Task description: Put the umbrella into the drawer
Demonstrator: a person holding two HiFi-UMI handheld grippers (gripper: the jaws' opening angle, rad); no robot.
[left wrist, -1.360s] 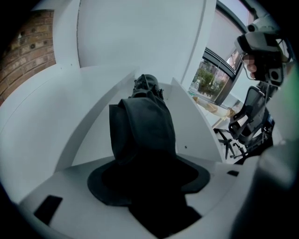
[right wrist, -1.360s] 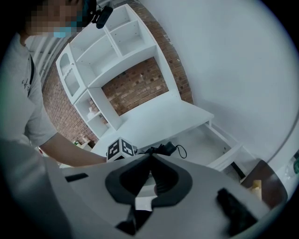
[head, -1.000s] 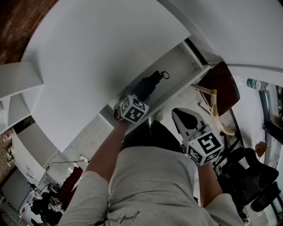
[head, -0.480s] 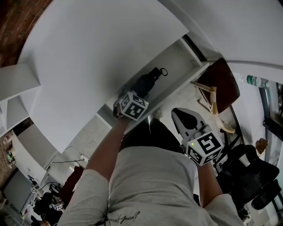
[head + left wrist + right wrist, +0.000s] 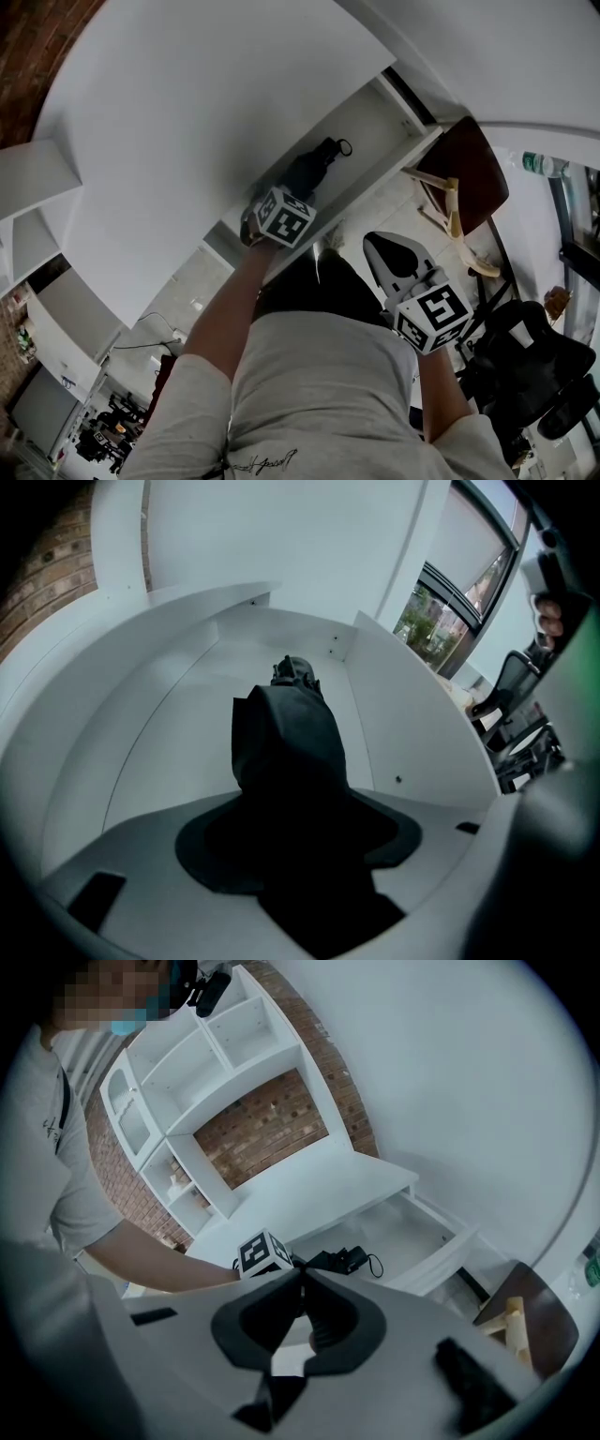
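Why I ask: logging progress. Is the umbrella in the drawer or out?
In. The folded umbrella sits inside the open drawer, with the drawer's white sides around it in the left gripper view.

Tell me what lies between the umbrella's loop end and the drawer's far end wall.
Nothing: that stretch of floor in the drawer is bare, as the head view shows. The left gripper view, looking past the umbrella, agrees.

Folded black umbrella (image 5: 312, 172) lengthwise inside the open white drawer (image 5: 375, 117), loop end deepest.
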